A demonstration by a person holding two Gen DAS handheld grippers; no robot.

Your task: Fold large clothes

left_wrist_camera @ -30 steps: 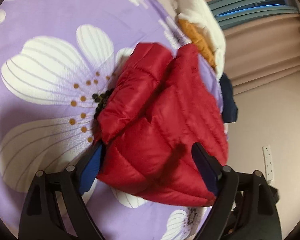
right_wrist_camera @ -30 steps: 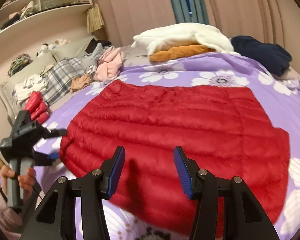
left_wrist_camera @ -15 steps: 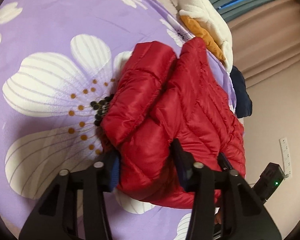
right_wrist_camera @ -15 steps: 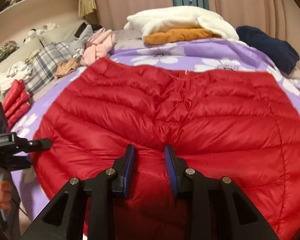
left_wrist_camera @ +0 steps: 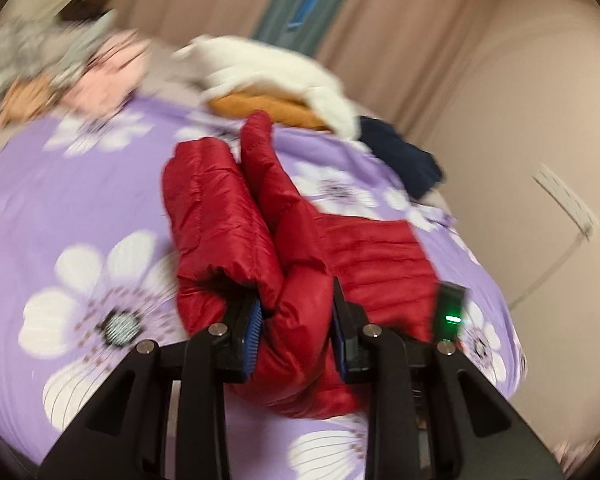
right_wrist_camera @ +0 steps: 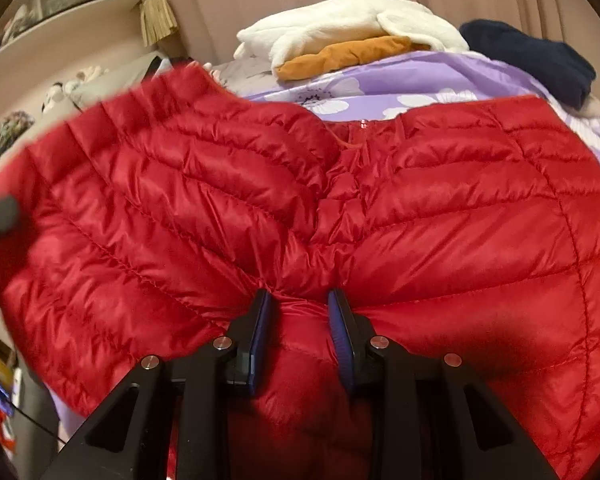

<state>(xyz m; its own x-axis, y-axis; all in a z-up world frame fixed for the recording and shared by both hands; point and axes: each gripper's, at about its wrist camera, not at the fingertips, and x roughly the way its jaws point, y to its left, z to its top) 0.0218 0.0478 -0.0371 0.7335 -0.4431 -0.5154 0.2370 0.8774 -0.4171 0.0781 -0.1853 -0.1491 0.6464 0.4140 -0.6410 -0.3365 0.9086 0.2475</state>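
Partly hidden, both tongs (left_wrist_camera: 296, 320) (right_wrist_camera: 298, 312) clamp bunched red jacket (right_wrist_camera: 260, 208) folds.

The jacket (right_wrist_camera: 300, 208) is bright red, stitched in puffy horizontal quilted bands. Under it the bedspread (left_wrist_camera: 80, 184) is lilac, printed with big white flowers that have dark speckled centres. At twelve o'clock from the jacket lies a cream-white fleece (right_wrist_camera: 348, 20) over a mustard-orange garment (right_wrist_camera: 348, 54); at two o'clock is a navy blue one (right_wrist_camera: 536, 60). Toward ten o'clock in the left wrist view sit a pale pink bundle (left_wrist_camera: 108, 72) and a grey-and-white checked cloth (left_wrist_camera: 8, 52), both blurred. The curtains (left_wrist_camera: 400, 12) are dusty pink. Both grippers are black with blue pads (right_wrist_camera: 340, 336).
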